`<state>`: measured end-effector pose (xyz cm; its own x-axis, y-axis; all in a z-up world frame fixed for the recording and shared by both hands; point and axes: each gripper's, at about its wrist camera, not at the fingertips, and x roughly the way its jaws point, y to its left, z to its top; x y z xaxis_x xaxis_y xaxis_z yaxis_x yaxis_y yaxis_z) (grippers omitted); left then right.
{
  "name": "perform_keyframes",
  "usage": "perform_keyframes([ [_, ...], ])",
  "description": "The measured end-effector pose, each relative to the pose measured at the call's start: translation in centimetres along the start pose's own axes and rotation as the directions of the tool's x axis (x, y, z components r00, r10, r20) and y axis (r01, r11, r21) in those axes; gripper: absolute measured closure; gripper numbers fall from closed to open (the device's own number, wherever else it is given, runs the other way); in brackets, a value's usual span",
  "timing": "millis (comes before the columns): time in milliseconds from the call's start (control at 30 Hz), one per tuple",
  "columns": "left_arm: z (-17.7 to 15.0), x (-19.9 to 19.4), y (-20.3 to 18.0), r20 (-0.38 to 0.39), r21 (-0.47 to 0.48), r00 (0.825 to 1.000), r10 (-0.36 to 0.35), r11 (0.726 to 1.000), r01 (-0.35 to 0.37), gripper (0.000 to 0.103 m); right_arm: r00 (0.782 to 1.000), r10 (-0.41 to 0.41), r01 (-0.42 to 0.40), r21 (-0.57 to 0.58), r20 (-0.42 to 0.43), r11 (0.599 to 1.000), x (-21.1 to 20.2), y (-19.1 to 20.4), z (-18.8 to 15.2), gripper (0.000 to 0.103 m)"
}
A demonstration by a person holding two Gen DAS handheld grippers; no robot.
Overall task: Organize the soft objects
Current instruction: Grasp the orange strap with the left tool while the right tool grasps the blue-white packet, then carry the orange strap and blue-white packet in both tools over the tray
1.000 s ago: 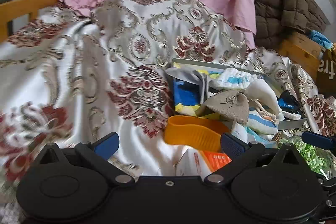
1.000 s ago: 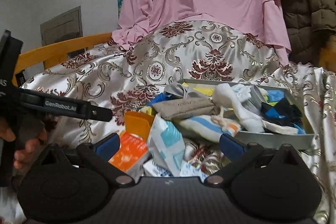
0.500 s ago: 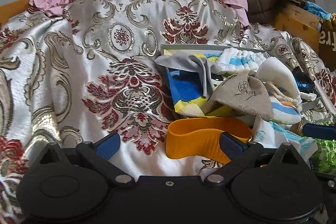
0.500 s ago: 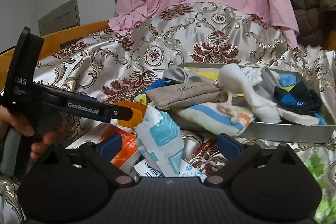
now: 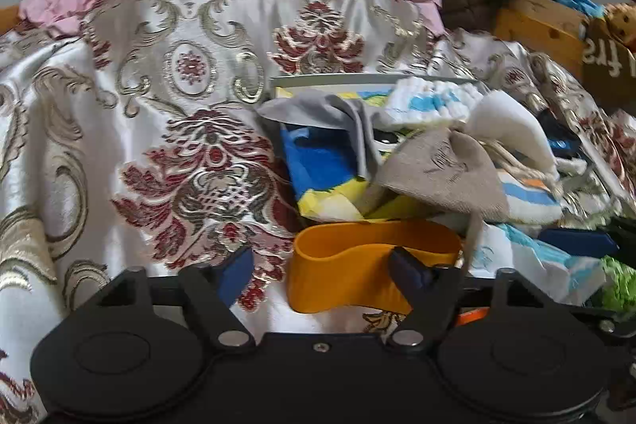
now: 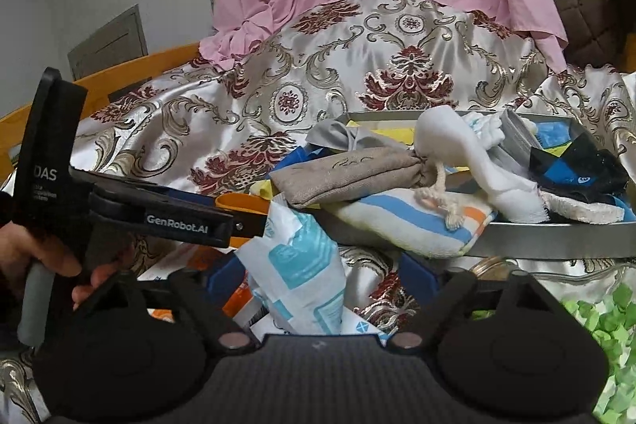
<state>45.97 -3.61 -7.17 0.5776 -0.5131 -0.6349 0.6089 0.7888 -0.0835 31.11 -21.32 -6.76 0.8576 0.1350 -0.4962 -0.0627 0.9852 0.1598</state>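
We are at the picking-up step. Our left tongs [image 5: 322,275] have just been closing around the near wall of the orange band [image 5: 371,267], which lies on the flowery cloth [image 5: 131,130] just in front of the grey tray [image 6: 556,239]. 1 blue pad [image 5: 405,267] is inside the loop and the other is outside on the cloth, and they do not pinch yet. The tongs point down at a slant. A hand [image 6: 59,261] holds their handle.

To the right of the band, our right tongs [image 6: 322,275] have also just been closing, around the white and blue packet [image 6: 298,265]. They are still released too.

Next we think both must squeeze shut, then lift. The tray is heaped with socks and a beige pouch [image 6: 346,175], so there is little room.
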Motion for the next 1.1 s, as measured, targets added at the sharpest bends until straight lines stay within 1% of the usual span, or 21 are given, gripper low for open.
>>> perform_keyframes([
  [33,0.1,0.1,-0.1,-0.003,0.010,1.000,-0.007,1.000,0.007,0.038,1.000,-0.003,0.003,-0.008,0.000,1.000,0.0,0.1,0.0,0.021],
  [67,0.1,0.1,-0.2,-0.007,0.017,1.000,-0.017,1.000,0.017,0.042,1.000,-0.005,0.005,-0.012,-0.001,1.000,0.0,0.1,-0.1,0.023],
  [100,0.1,0.2,-0.4,-0.013,0.025,1.000,-0.028,0.999,0.028,0.048,1.000,-0.003,0.003,-0.013,-0.003,1.000,0.0,0.2,-0.1,0.024],
  [167,0.2,0.4,-0.8,-0.018,0.045,1.000,-0.026,0.999,0.026,0.050,1.000,0.002,-0.002,-0.010,-0.008,1.000,0.1,0.2,-0.1,0.031],
  [200,0.2,0.5,-0.9,-0.021,0.052,1.000,-0.024,0.998,0.025,0.053,1.000,0.003,-0.004,-0.010,-0.010,1.000,0.1,0.2,-0.1,0.032],
  [233,0.2,0.6,-0.8,-0.027,0.051,0.999,-0.024,0.998,0.026,0.058,1.000,0.005,-0.005,-0.010,-0.013,1.000,0.1,0.2,-0.1,0.036],
  [267,0.2,0.6,-0.6,-0.032,0.045,0.999,-0.021,0.999,0.023,0.061,1.000,0.007,-0.007,-0.009,-0.017,1.000,0.2,0.3,-0.1,0.041],
  [300,0.3,0.6,-0.4,-0.037,0.039,0.999,-0.019,0.999,0.020,0.065,1.000,0.009,-0.009,-0.007,-0.022,1.000,0.2,0.2,-0.2,0.043],
  [333,0.3,0.6,-0.3,-0.039,0.034,0.999,-0.021,0.999,0.022,0.067,1.000,0.009,-0.009,-0.004,-0.024,1.000,0.2,0.3,-0.2,0.047],
  [367,0.3,0.6,-0.1,-0.041,0.027,0.999,-0.024,0.999,0.025,0.068,1.000,0.009,-0.009,0.000,-0.026,1.000,0.3,0.2,-0.2,0.049],
  [400,0.3,0.5,-0.1,-0.043,0.025,0.999,-0.021,0.999,0.022,0.072,1.000,0.010,-0.010,0.002,-0.026,1.000,0.2,0.2,-0.3,0.050],
  [433,0.3,0.4,-0.2,-0.044,0.030,0.999,-0.018,0.999,0.020,0.074,1.000,0.010,-0.010,0.004,-0.026,1.000,0.2,0.1,-0.2,0.053],
  [600,0.2,-0.4,-0.6,-0.042,0.060,0.999,0.005,0.998,-0.003,0.086,1.000,0.014,-0.013,0.017,-0.025,1.000,0.1,0.0,-0.2,0.058],
  [667,0.3,-0.9,-1.0,-0.043,0.083,0.999,0.011,0.997,-0.008,0.088,1.000,0.013,-0.013,0.013,-0.023,1.000,-0.1,0.1,-0.2,0.061],
  [767,0.5,-1.7,-1.7,-0.035,0.108,0.999,0.021,0.994,-0.017,0.089,1.000,0.012,-0.012,0.010,-0.018,1.000,-0.5,0.1,0.0,0.062],
  [1100,2.9,-7.2,-3.9,0.013,0.081,0.996,0.091,0.993,-0.092,0.089,0.999,0.025,-0.026,0.011,0.044,1.000,-3.7,0.1,1.5,0.063],
])
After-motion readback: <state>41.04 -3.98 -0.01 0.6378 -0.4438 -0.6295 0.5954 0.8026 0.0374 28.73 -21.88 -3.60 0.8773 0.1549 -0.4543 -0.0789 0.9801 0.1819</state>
